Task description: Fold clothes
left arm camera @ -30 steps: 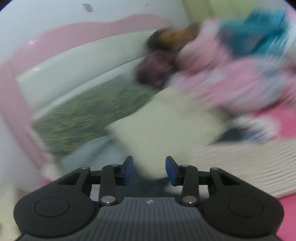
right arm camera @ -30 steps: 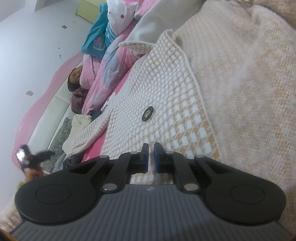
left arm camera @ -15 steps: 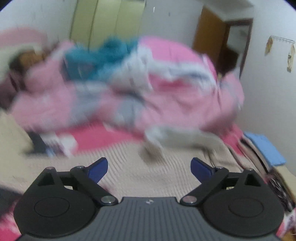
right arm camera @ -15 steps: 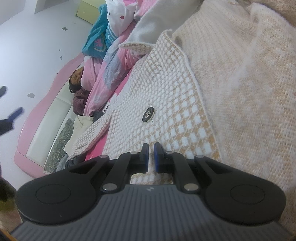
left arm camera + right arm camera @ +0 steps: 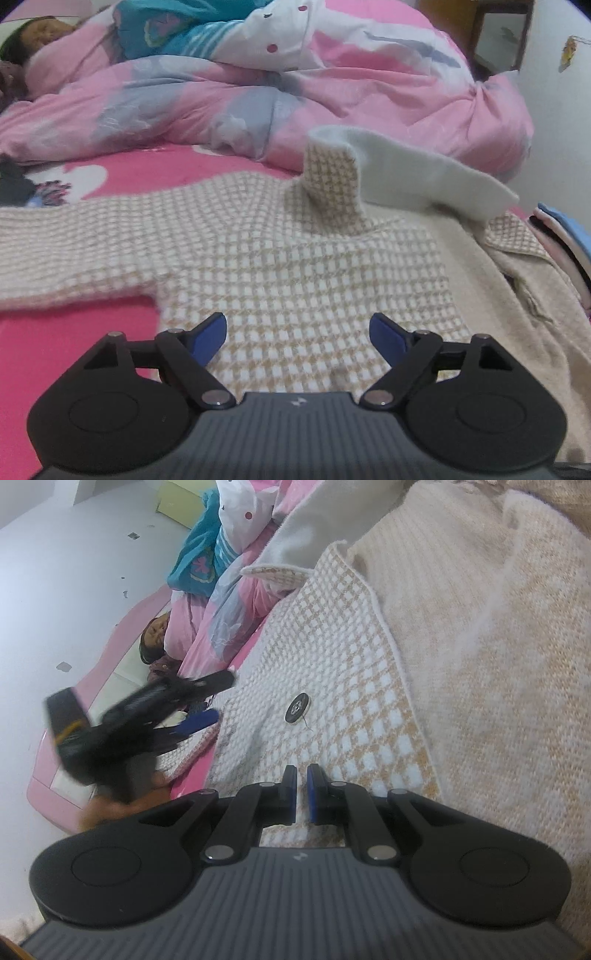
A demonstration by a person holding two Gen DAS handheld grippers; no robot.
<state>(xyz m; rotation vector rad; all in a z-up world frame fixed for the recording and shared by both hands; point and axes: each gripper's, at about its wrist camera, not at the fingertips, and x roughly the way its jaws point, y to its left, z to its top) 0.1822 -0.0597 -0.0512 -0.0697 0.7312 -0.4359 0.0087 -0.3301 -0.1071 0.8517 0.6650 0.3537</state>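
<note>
A beige and white checked knit cardigan (image 5: pixel 295 266) lies spread on the pink bed, one sleeve reaching left, its white-lined collar (image 5: pixel 406 173) standing up. My left gripper (image 5: pixel 297 332) is open and empty, low over the cardigan's front panel. In the right wrist view the cardigan (image 5: pixel 332 686) shows a black button (image 5: pixel 297 713) and its plain beige inside (image 5: pixel 498 646). My right gripper (image 5: pixel 302 794) is shut down to a narrow slit at the panel's lower edge; whether cloth is pinched is hidden. The left gripper (image 5: pixel 199 720) appears blurred at the left there.
A pink patterned duvet (image 5: pixel 258 85) is heaped along the far side of the bed, with a teal and white cloth (image 5: pixel 177 26) on top. A person lies under it at the far left (image 5: pixel 33 33). Folded clothes (image 5: pixel 561 236) are stacked at the right edge. The pink sheet (image 5: pixel 66 343) shows at left.
My left gripper has swung from the bed's headboard side over to the cardigan, opened wide and come down low over it. The right gripper has stayed put, shut.
</note>
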